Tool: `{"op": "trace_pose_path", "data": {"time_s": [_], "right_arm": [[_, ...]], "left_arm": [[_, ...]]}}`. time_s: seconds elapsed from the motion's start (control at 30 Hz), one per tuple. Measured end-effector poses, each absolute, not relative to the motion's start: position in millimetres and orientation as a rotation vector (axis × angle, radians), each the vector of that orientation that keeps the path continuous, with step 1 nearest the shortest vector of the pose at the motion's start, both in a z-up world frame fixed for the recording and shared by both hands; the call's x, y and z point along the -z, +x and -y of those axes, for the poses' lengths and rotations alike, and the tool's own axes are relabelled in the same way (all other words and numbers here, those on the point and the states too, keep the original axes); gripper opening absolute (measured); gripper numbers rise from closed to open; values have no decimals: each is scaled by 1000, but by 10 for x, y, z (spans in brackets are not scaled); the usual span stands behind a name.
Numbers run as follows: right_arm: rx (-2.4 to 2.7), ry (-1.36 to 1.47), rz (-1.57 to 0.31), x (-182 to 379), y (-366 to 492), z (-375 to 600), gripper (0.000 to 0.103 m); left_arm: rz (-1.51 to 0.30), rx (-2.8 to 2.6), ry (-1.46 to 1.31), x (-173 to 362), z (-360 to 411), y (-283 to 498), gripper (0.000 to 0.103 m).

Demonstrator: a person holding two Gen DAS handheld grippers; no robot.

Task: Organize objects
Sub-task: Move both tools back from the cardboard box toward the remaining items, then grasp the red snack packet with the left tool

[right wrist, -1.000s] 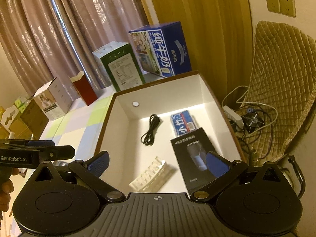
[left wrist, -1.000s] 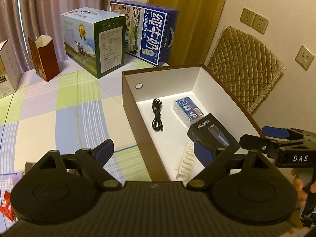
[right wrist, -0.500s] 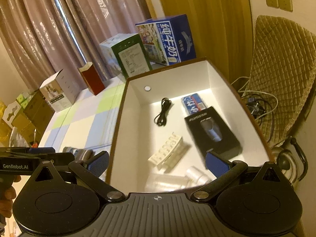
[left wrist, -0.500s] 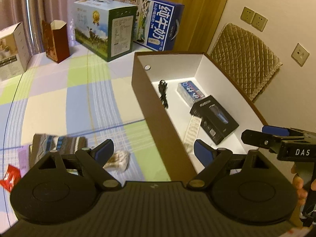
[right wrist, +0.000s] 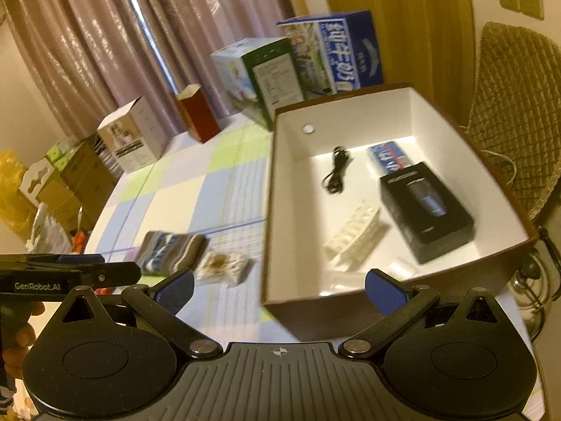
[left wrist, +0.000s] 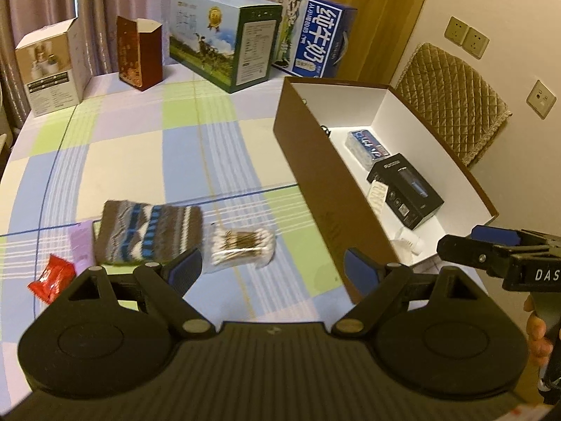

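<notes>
In the left wrist view, the box (left wrist: 315,161) wall hides most of the cable (left wrist: 325,129) and part of the white clip (left wrist: 378,194). The pale bottle (left wrist: 412,242) shows only partly. In the right wrist view, the cotton swabs (right wrist: 224,266) and sock (right wrist: 171,252) are blurred; the left fingers (right wrist: 79,258) cover the red packet.

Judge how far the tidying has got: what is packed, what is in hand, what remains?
Packed in the open box: a black cable, a blue packet, a black carton and a white clip. Nothing is in hand: the left gripper and right gripper are open. The knitted sock, cotton swabs and red wrapper remain on the table.
</notes>
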State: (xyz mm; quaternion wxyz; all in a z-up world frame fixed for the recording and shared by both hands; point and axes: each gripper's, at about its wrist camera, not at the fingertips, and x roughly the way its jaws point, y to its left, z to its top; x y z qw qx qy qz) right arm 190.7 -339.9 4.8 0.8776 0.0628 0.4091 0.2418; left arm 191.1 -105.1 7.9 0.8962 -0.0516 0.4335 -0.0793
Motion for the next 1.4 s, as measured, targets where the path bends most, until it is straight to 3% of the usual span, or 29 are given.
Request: {"op": "trace_pose_path", "data": {"time_s": [0.87, 1.4], "right_arm": [[-612, 45, -970, 399, 1585, 2219, 101], [-584, -27, -992, 626, 1766, 1825, 101]], "left_arm": [[-972, -6, -173, 199, -142, 1303, 86], [-1011, -76, -167, 379, -659, 1394, 86]]}}
